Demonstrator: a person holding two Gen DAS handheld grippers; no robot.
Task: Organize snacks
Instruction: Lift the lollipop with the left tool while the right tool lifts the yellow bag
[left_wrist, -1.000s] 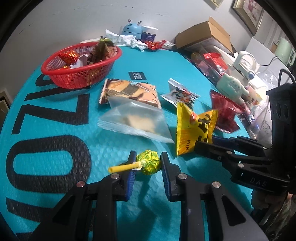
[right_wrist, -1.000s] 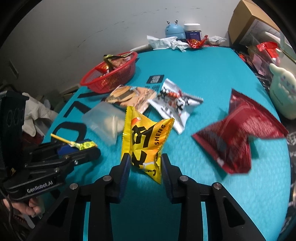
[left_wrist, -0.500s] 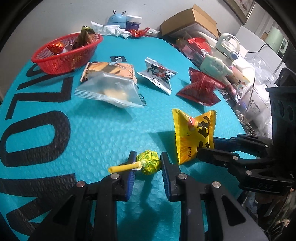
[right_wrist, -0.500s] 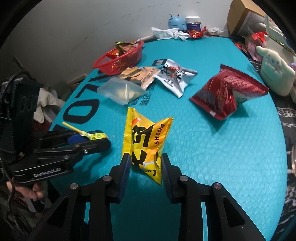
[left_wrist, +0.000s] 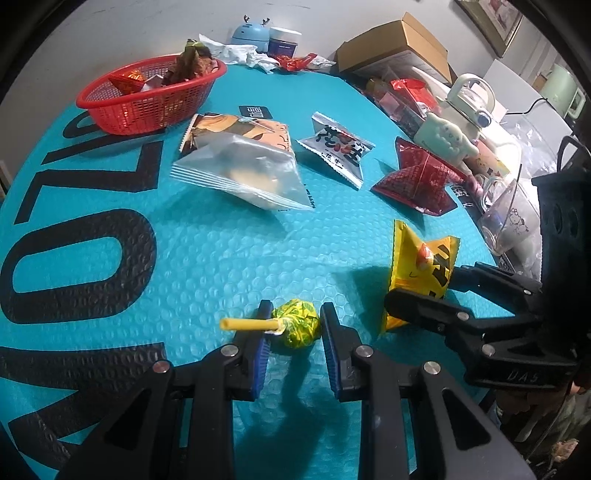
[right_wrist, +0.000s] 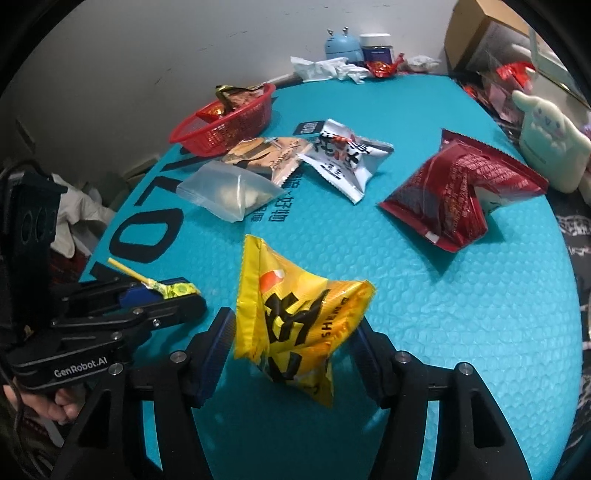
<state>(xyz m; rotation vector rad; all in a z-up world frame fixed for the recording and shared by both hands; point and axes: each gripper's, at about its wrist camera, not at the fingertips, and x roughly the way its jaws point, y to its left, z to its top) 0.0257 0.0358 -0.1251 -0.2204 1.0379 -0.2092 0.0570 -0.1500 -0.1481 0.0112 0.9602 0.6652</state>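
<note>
My left gripper (left_wrist: 295, 334) is shut on a green-yellow lollipop (left_wrist: 297, 326) with a yellow stick, held above the teal table near its front edge. My right gripper (right_wrist: 293, 350) stands with its jaws spread wide around a yellow snack bag (right_wrist: 295, 317), which sits between them; the same bag (left_wrist: 421, 269) shows in the left wrist view at the right. A red basket (left_wrist: 147, 99) with several snacks stands at the far left. On the table lie a clear pouch (left_wrist: 240, 173), an orange-brown packet (left_wrist: 236, 129), a white packet (left_wrist: 338, 147) and a red bag (left_wrist: 417, 177).
Clutter lines the table's right edge: a cream plush toy (right_wrist: 550, 140), a glass cup (left_wrist: 506, 218), cardboard boxes (left_wrist: 395, 48). At the back stand a blue figurine (left_wrist: 251, 33), a jar and crumpled paper. The teal mat (left_wrist: 184, 258) has large black letters.
Both grippers have drawn back toward the table's front edge with their loads. The right gripper's jaws have spread wider around the yellow bag.
</note>
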